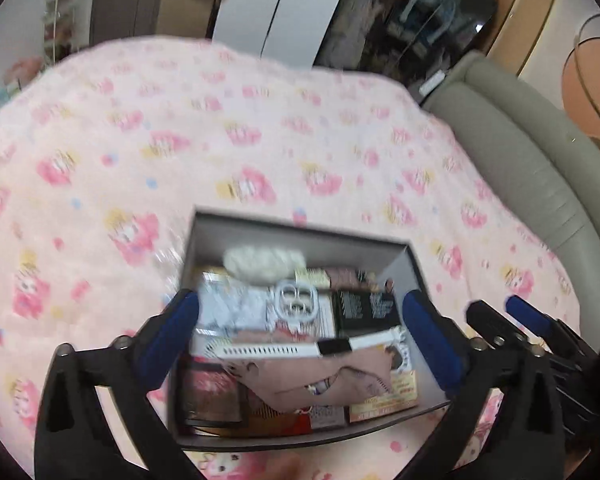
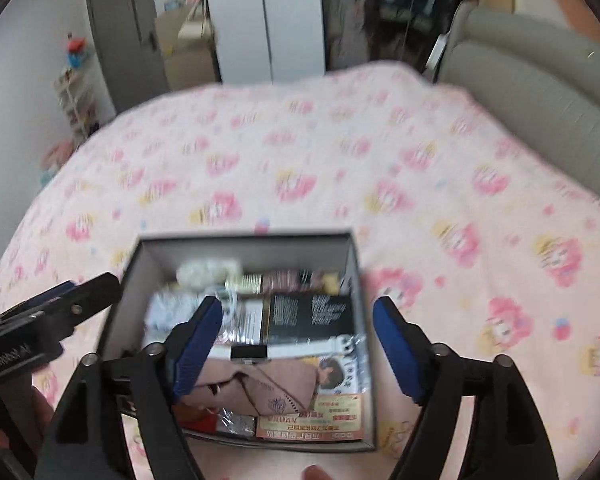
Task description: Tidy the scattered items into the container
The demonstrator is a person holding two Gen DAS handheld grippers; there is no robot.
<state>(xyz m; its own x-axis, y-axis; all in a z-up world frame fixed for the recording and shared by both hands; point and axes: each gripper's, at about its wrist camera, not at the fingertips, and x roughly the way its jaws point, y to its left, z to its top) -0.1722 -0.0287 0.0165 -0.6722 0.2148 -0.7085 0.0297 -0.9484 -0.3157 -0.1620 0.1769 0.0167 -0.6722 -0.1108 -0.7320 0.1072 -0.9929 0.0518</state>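
The box (image 1: 300,236) sits on my bed (image 1: 180,120), near the edge closest to me, and it is full of stuff. On top lies a pink cloth (image 1: 320,380), all crumpled up. A white strap (image 1: 300,348) with a black buckle lies across it, touching it. Behind that I see a black pack (image 1: 364,308) with tiny white words, and beside it a white ring thing (image 1: 296,300) (I cannot tell what it is, the picture is fuzzy). A fluffy white ball (image 1: 260,264) rests at the far wall of the box. At the near end there is a dark red pack (image 1: 212,396) on one side and an orange paper (image 2: 320,420) with writing on the other.

My left gripper (image 1: 300,340) hangs over the box with its blue fingers (image 1: 168,340) spread wide, and nothing is between them. My right gripper (image 2: 296,344) hangs over the box too, just beside the left one. Its fingers are wide apart as well and hold nothing.

The bed cover is pink with little cartoon faces all over. A grey headboard (image 1: 520,168) runs along the right side. Past the bed stand a white door (image 2: 260,20) and a grey cabinet (image 2: 120,28).
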